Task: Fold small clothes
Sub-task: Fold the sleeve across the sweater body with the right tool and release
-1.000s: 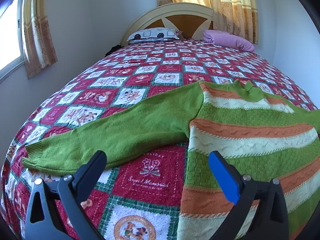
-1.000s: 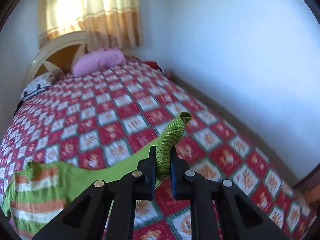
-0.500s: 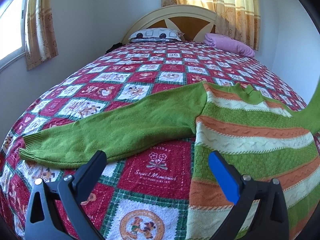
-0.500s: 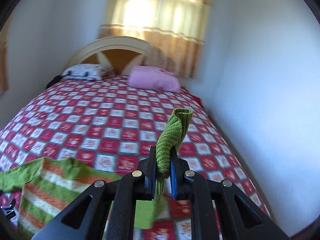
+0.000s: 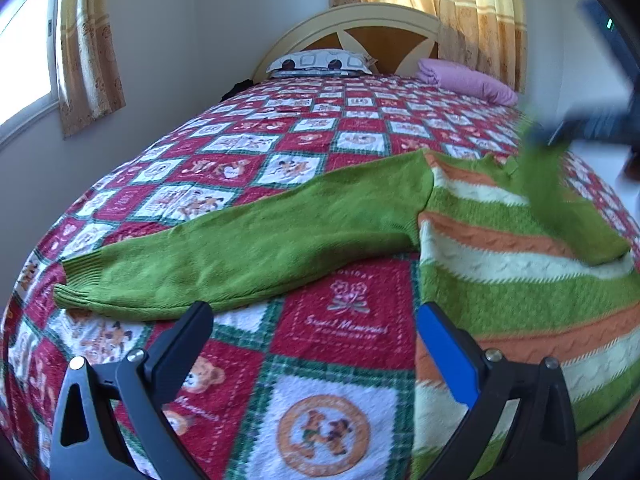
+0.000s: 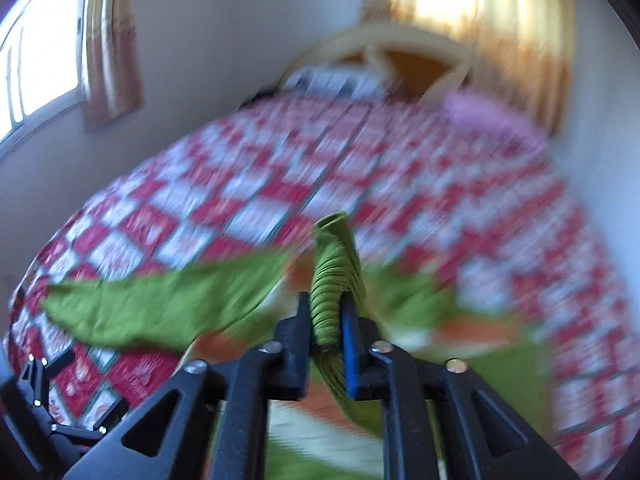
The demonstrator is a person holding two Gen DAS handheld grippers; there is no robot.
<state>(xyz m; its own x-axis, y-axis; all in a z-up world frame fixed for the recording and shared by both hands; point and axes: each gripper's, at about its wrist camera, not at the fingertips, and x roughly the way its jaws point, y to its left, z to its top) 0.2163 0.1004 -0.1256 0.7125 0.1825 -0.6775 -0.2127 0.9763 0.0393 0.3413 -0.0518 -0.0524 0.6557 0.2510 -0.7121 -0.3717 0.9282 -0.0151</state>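
The ribbed cuff (image 6: 334, 280) is clamped in the right gripper (image 6: 326, 320) so its sleeve can be laid across the striped sweater (image 5: 520, 280), while the left gripper (image 5: 314, 334) is held agape above the quilt (image 5: 280, 152).

sweater (image 5: 500, 248) lies flat on quilt (image 5: 344, 332), one sleeve (image 5: 248, 256) stretched left, other sleeve (image 6: 334, 276) lifted over its body in right gripper (image 6: 326, 320), left gripper (image 5: 312, 340) before it, pillows (image 5: 320, 62) behind at headboard (image 5: 372, 24).

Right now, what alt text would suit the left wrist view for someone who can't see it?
A striped green sweater lies on a red patchwork bedspread, its left sleeve stretched out flat. The open left gripper hovers near it, holding nothing, while the blurred right gripper lifts the other sleeve.
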